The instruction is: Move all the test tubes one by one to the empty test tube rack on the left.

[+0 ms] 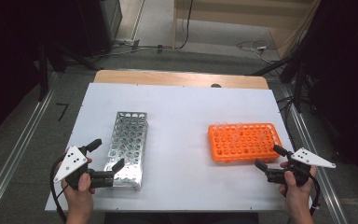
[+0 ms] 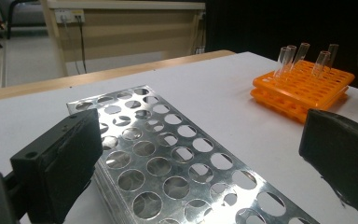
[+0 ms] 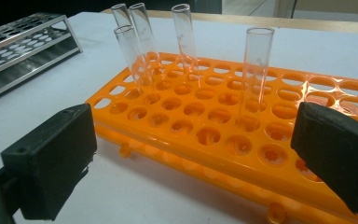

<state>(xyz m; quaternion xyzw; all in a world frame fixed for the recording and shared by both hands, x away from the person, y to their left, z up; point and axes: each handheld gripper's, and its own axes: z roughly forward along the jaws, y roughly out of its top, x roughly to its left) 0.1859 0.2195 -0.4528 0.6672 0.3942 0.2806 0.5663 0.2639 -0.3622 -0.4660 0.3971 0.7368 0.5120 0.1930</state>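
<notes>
1. Left gripper (image 1: 107, 154): jaws spread wide, nothing held, right at the near end of the metal rack (image 1: 128, 147).
2. Right gripper (image 1: 270, 157): also gaping, empty, just beside the orange rack (image 1: 244, 142).
3. Glass tubes (image 3: 186, 37) stand in the orange rack's far rows; from above they're barely visible.

Surface (image 1: 177, 102): two racks, well apart. Metal rack (image 1: 127, 148) on the left half, lying lengthwise front to back. Plastic rack (image 1: 244, 142) on the right half, with five glass tubes (image 3: 257, 74) standing upright in its holes. Left claw (image 1: 106, 158) at the metal rack's near end; right claw (image 1: 271, 157) at the plastic rack's near right corner.
</notes>
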